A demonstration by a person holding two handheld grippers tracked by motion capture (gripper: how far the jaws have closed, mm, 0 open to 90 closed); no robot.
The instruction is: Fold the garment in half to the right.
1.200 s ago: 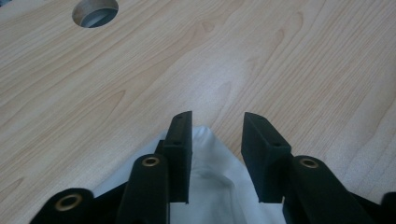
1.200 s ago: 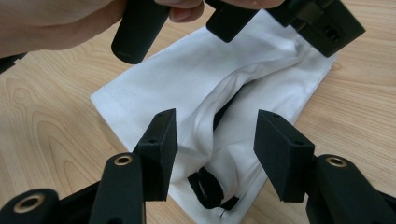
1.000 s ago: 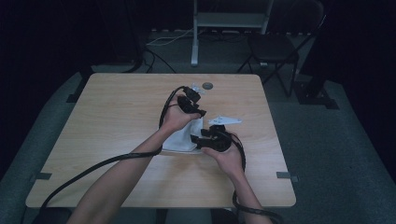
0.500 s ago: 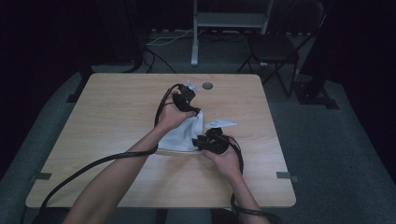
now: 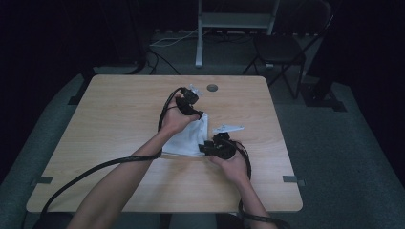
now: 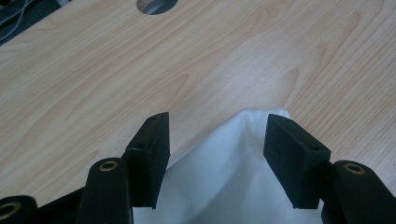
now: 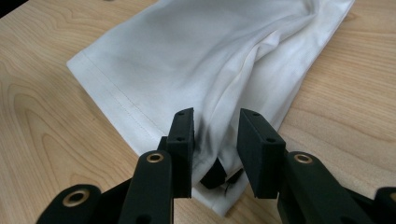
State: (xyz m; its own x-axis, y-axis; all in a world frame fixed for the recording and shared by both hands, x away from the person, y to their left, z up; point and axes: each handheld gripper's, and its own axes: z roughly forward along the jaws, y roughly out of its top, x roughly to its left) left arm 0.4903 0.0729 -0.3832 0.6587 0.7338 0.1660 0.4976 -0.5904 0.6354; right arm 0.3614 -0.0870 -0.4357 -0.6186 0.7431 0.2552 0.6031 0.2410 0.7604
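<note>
Cloth of white fabric with a stitched hem [image 5: 191, 138] lies crumpled near the middle of the light wooden table [image 5: 110, 124], between the two hands. The left tongs [image 6: 215, 149] have just been opening; their jaws stand wide with a corner of the cloth lying between them, pads not touching it. The right tongs [image 7: 215, 149] stand narrow, pinching a raised fold of the cloth near its hemmed edge.
</note>
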